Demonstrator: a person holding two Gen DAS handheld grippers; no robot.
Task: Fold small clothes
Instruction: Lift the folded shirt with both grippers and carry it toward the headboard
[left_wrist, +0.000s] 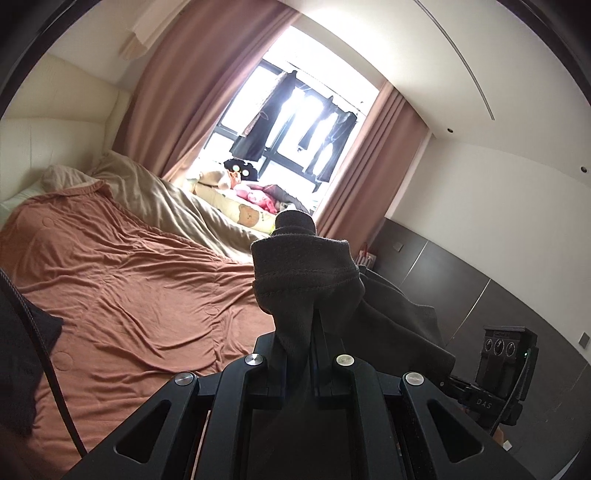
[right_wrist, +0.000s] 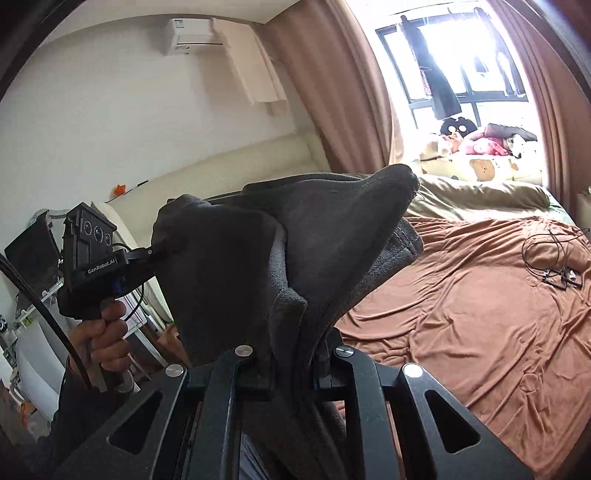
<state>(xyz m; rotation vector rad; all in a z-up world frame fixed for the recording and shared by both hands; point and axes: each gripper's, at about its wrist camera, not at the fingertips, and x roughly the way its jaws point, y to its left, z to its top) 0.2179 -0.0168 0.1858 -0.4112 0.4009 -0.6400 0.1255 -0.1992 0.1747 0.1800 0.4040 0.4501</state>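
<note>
A small dark grey fleece garment (left_wrist: 306, 269) hangs in the air between my two grippers, above the bed. My left gripper (left_wrist: 314, 332) is shut on one hemmed edge of it; the cloth bunches over the fingertips and hides them. My right gripper (right_wrist: 295, 332) is shut on another part of the same garment (right_wrist: 295, 240), which drapes over its fingers. In the right wrist view the left gripper (right_wrist: 155, 253) shows at the left, held by a hand, pinching the garment's far corner. In the left wrist view the right gripper's body (left_wrist: 498, 369) shows at the lower right.
A bed with a rust-brown blanket (left_wrist: 129, 295) lies below, also in the right wrist view (right_wrist: 480, 314). A beige duvet (left_wrist: 177, 206) and soft toys (right_wrist: 480, 144) lie near the window. Black cables (right_wrist: 554, 258) lie on the blanket. A dark cloth (left_wrist: 22, 350) sits at the left edge.
</note>
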